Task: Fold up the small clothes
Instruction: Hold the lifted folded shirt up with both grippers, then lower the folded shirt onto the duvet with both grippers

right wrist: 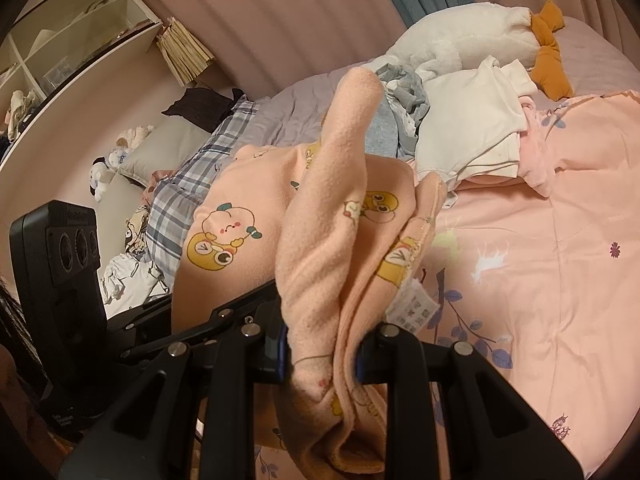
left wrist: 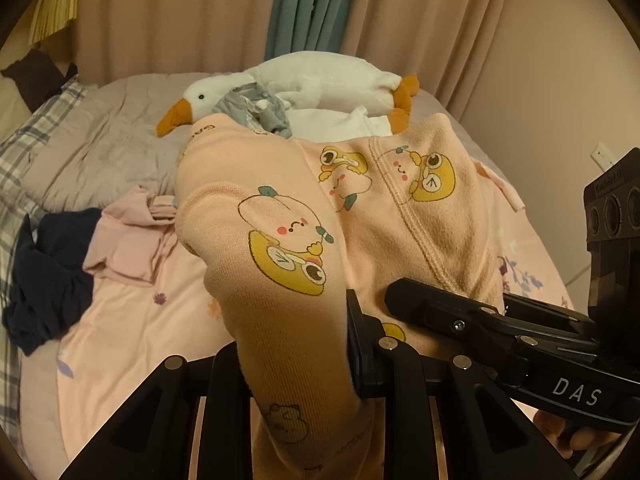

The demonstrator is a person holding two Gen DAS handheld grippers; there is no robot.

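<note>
You hold a peach fleece baby garment (left wrist: 296,216) printed with cartoon frogs and peaches, lifted above a bed, one gripper at each side. Your left gripper (left wrist: 304,364) pinches a thick fold of it between its black fingers. Your right gripper (right wrist: 320,354) also pinches a bunched fold, with a white care label (right wrist: 414,306) hanging beside its right finger. In the left wrist view your right gripper (left wrist: 460,312) reaches in from the right, close against the garment.

Below lies a pink floral duvet (right wrist: 560,240). At the far side of the bed lies a white plush goose (left wrist: 304,80) with orange beak and feet. Just in front of it sit a crumpled grey garment (left wrist: 256,110) and a white garment (right wrist: 468,132). To the left on the bed lie a pale pink garment (left wrist: 128,240) and, touching it, a dark navy one (left wrist: 48,276).

An open white shelf unit (right wrist: 72,36) stands at the far left; its compartments hold small items too blurred to name.
</note>
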